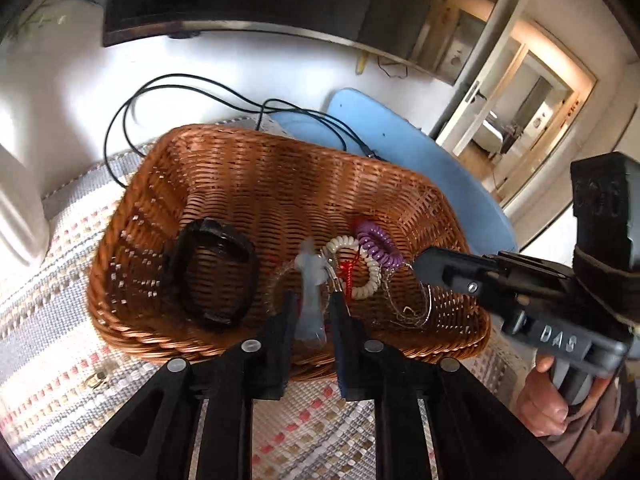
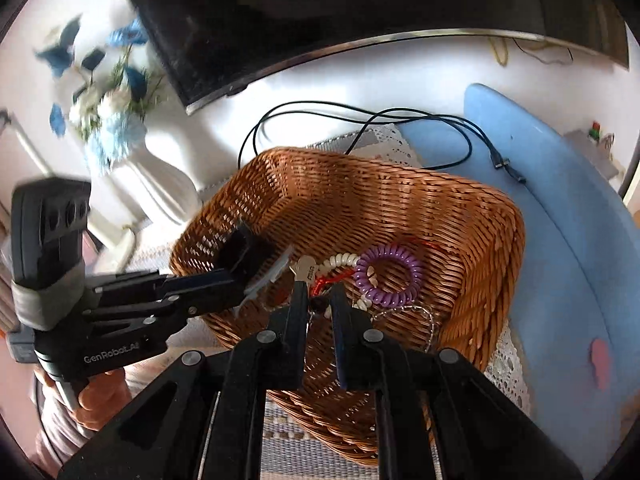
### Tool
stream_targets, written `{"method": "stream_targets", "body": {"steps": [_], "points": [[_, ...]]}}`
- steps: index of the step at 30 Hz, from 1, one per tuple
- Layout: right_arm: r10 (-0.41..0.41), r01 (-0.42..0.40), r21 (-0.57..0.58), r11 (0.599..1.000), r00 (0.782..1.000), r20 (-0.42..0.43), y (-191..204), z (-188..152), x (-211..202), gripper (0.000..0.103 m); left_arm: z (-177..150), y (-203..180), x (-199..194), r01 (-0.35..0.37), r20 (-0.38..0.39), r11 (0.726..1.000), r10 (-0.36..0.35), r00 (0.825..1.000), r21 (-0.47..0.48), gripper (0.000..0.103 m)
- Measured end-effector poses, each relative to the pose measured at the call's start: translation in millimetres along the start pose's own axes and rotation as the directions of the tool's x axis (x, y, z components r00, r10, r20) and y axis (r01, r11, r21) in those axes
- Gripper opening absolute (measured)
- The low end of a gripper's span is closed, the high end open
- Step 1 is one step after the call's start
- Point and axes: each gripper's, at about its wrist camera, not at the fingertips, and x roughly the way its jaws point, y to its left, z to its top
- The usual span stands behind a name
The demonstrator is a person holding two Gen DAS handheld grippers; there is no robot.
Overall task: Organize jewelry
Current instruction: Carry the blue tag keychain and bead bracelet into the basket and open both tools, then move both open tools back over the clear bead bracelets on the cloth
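A brown wicker basket (image 1: 224,168) holds a black band (image 1: 212,272), a cream coil bracelet (image 1: 370,268), a purple coil bracelet (image 1: 378,246), a red cord (image 1: 348,272) and thin silver chains (image 1: 404,304). My left gripper (image 1: 313,308) is shut on a pale translucent band (image 1: 310,300) over the basket's near rim. My right gripper (image 2: 320,300) hovers over the basket (image 2: 360,192), jaws narrowly apart with a small dark bead and red cord (image 2: 320,282) between them. The purple coil (image 2: 388,276) lies just right of it. The right gripper also shows in the left wrist view (image 1: 432,268).
The basket stands on a woven striped mat (image 1: 52,320). A black cable (image 1: 132,112) loops behind it. A blue chair seat (image 2: 560,208) is at the right, a white vase with blue flowers (image 2: 160,176) at the back left, and a dark screen (image 2: 320,20) behind.
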Motion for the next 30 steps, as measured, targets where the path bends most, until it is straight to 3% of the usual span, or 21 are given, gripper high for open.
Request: {"method": "stream_targets", "body": {"steps": [4, 9, 11, 14, 17, 21, 26, 30], "points": [[-0.006, 0.006, -0.005, 1.000, 1.000, 0.028, 6, 4, -17, 0.020, -4, 10, -37, -0.017, 0.059, 1.000, 0.018, 0.998, -0.016, 0.019], [0.022, -0.019, -0.062, 0.998, 0.999, 0.040, 41, 0, -31, 0.024, -18, 29, -97, -0.054, 0.158, 0.998, 0.061, 0.986, -0.045, 0.037], [0.058, -0.054, -0.095, 0.994, 0.998, 0.037, 61, -6, -35, 0.025, -30, 40, -123, -0.062, 0.192, 0.995, 0.076, 0.978, -0.074, 0.038], [0.119, -0.114, -0.152, 0.982, 0.993, 0.024, 94, -20, -36, 0.034, -51, 62, -154, -0.012, 0.246, 0.989, 0.048, 0.968, -0.148, 0.038], [0.214, -0.215, -0.152, 0.965, 0.977, -0.029, 123, -43, -20, 0.034, -84, 84, -174, 0.092, 0.308, 0.973, -0.023, 0.951, -0.212, 0.048], [0.331, -0.344, -0.093, 0.934, 0.935, -0.131, 146, -80, 14, 0.034, -114, 107, -177, 0.065, 0.282, 0.955, 0.020, 0.959, -0.288, 0.048], [0.280, -0.302, -0.102, 0.948, 0.941, -0.189, 152, -102, 31, 0.034, -131, 123, -169, 0.001, 0.214, 0.955, 0.065, 0.975, -0.297, 0.048], [0.254, -0.283, -0.119, 0.952, 0.944, -0.211, 154, -105, 37, 0.034, -123, 124, -148, -0.002, 0.156, 0.968, 0.042, 0.987, -0.250, 0.048]]}}
